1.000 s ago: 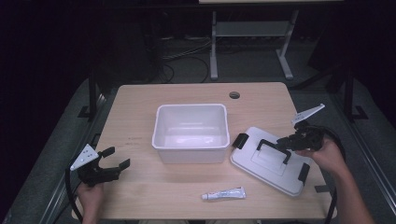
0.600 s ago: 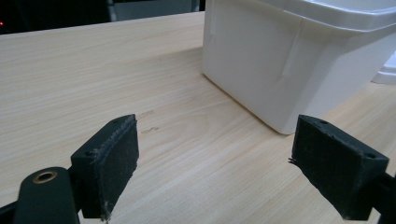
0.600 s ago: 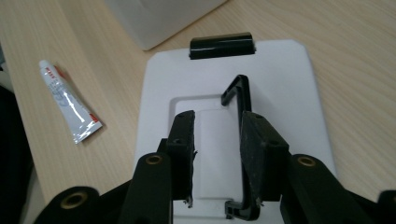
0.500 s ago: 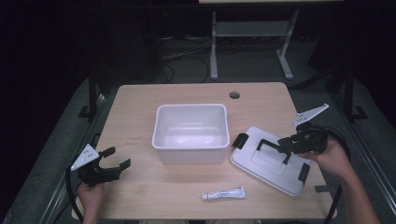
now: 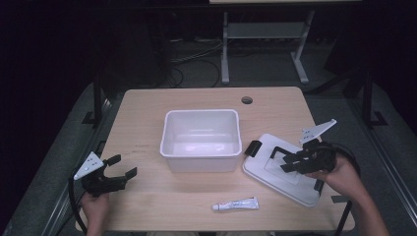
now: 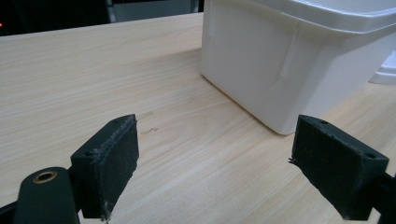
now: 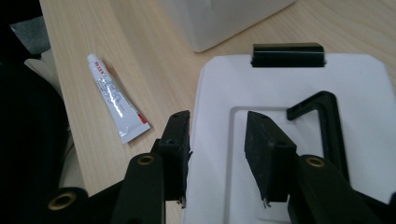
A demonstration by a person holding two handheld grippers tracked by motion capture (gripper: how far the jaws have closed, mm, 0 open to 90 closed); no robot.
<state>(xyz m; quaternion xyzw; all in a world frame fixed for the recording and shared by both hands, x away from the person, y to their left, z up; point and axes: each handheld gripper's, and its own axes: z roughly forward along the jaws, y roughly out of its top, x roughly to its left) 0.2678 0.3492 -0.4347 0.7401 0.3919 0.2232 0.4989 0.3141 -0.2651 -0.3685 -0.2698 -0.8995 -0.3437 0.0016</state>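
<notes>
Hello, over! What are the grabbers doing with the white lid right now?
Right hand-held gripper over the lid, jaws just been opening, nothing between them. Left hand-held gripper open, idle. Lid flat on table beside the bin. Nothing in the way.

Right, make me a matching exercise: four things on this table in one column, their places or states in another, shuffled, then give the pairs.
Things:
1. tub
2. lid
3. tube
4. left gripper

Places or states:
A. lying at the table's near edge
B. open, nothing between its jaws
C. flat on the table under the right gripper
D. standing empty mid-table

Pairs: 1-D, 2-C, 3-A, 4-B
</notes>
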